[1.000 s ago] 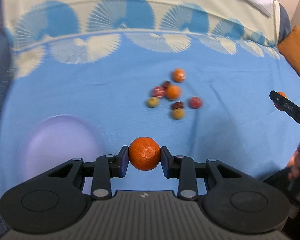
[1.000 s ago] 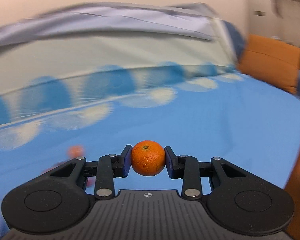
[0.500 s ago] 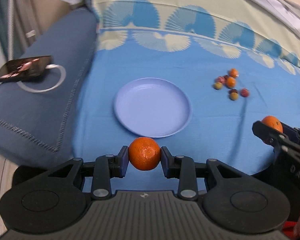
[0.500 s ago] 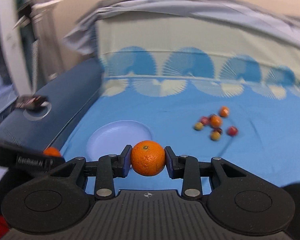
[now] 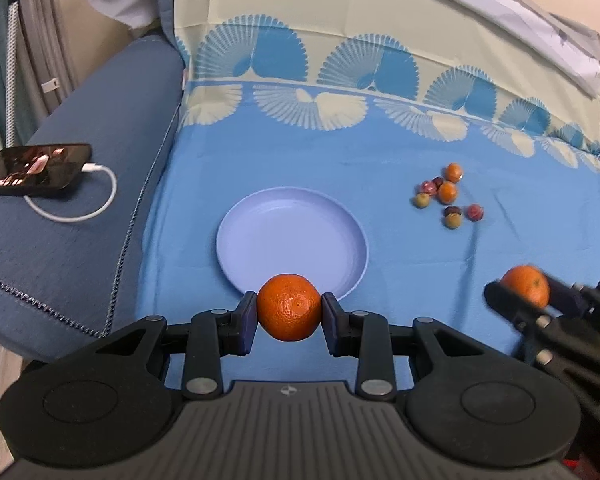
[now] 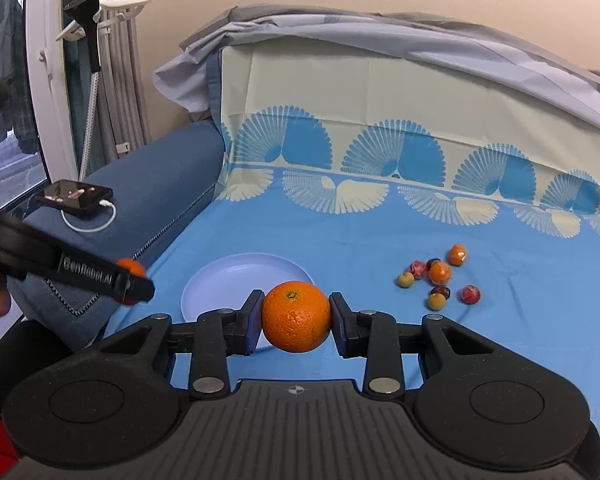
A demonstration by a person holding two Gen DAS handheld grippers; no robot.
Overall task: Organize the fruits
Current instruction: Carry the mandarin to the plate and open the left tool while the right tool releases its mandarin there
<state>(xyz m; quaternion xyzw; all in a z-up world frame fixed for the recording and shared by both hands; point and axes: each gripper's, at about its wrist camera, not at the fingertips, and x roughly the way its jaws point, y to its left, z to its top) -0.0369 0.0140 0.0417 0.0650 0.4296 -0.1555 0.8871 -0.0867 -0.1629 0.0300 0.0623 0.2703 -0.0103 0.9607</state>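
A: Left gripper (image 5: 288, 307), what's it doing?

B: Gripping an orange (image 5: 289, 306), pads pressing on both sides, jaws narrowed down to fruit width. It's hanging just over the near rim of the lilac plate (image 5: 260, 236).

A: Right gripper (image 6: 296, 317)?

B: Same deal, clamping a second orange (image 6: 296, 316), stem dimple showing on top. In its own view the plate is sitting right behind the fruit.

A: Are they seeing each other?

B: Yes. Left wrist view is catching the right gripper at the right edge with its orange showing. Right wrist view is catching the left one's finger at the left edge, orange peeking behind it.

A: Any text?

B: "GenRobot.AI" in white lettering (image 6: 87, 272) is running along that finger. Nothing else readable.

A: Rest of the fruit?

B: A loose cluster of small fruits (image 5: 447, 198), orange, reddish and yellow-green ones, is lying on the blue sheet (image 5: 399, 152), well right of the plate. Plate is holding nothing.

A: Clutter?

B: A phone (image 5: 36, 173) is lying on the dark blue armrest (image 5: 60, 248), white cable (image 5: 80, 208) plugged in.
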